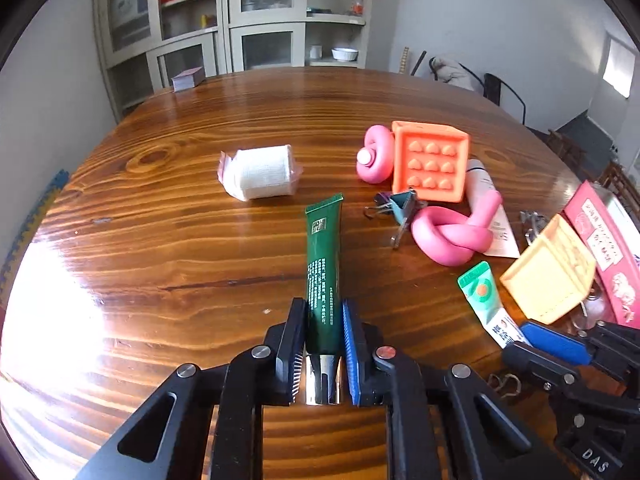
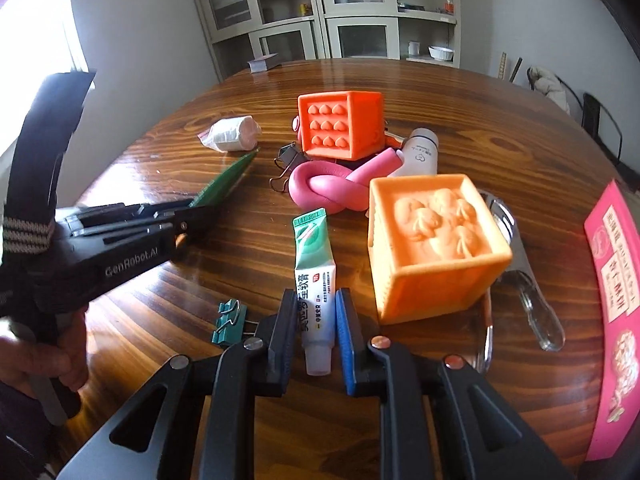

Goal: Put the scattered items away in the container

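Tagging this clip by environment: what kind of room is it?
Probably a home dining room: a large round wooden table, a glass-door cabinet holding a white bowl and dishes, and a chair against the wall.

right tongs (image 2: 316,328) clamped on white-green tube (image 2: 314,280), orange cube (image 2: 432,248) beside

A dark green tube (image 1: 322,268) lies flat on the table, its silver cap toward the near edge and crimped end pointing inward. A white-and-green toothpaste tube (image 2: 314,280) lies likewise beside a pale orange moulded cube (image 2: 432,248). Farther in sit a deeper orange cube (image 2: 340,124), a knotted pink foam rod (image 2: 328,188), a wrapped white roll (image 1: 260,176), and binder clips (image 2: 230,322).
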{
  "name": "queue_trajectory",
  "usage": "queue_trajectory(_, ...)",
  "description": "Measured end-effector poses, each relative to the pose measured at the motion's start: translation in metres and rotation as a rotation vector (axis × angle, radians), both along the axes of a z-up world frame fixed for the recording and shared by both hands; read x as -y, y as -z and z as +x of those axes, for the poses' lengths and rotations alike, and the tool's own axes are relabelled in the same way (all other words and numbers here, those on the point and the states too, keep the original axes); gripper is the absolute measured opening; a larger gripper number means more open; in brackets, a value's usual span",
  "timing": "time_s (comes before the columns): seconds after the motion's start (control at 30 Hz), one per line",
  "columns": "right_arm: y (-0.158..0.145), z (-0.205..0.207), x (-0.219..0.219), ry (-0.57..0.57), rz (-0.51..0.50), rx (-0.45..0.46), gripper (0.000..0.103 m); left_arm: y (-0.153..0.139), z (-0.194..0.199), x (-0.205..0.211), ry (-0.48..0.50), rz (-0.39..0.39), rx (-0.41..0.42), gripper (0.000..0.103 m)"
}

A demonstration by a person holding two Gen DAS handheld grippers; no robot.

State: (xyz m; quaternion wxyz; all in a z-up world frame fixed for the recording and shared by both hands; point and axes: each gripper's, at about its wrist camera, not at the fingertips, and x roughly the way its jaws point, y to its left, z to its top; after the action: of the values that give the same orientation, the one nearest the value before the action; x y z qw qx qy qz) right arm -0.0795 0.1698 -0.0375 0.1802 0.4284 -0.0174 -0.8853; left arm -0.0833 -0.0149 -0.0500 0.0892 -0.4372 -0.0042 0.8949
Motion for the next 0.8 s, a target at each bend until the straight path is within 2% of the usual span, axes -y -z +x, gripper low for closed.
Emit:
queue_trajectory(0.13,-0.01,0.004,-0.017,0.007,-0.135,-0.018,0.021,-0.01,0.013,0.006,-0.015,0.04,-0.039,0.019)
queue_trajectory(0.3,-0.025,0.015,-0.028,0.026,-0.188,-0.083,0.021,-0.023,0.02,0.012,-0.038,0.096,-0.072,0.019)
queue_trajectory(0.43,-0.033,0.024,-0.038,0.057,-0.213,-0.128,0.021,-0.031,0.03,0.004,-0.018,0.115,-0.096,0.019)
queue_trajectory(0.57,-0.043,0.044,-0.064,0.139,-0.265,-0.19,0.021,-0.037,0.036,-0.018,0.022,0.129,-0.099,0.019)
queue_trajectory(0.8,-0.069,0.089,-0.127,0.356,-0.212,-0.301,0.021,-0.049,0.051,-0.073,0.136,0.153,-0.11,0.019)
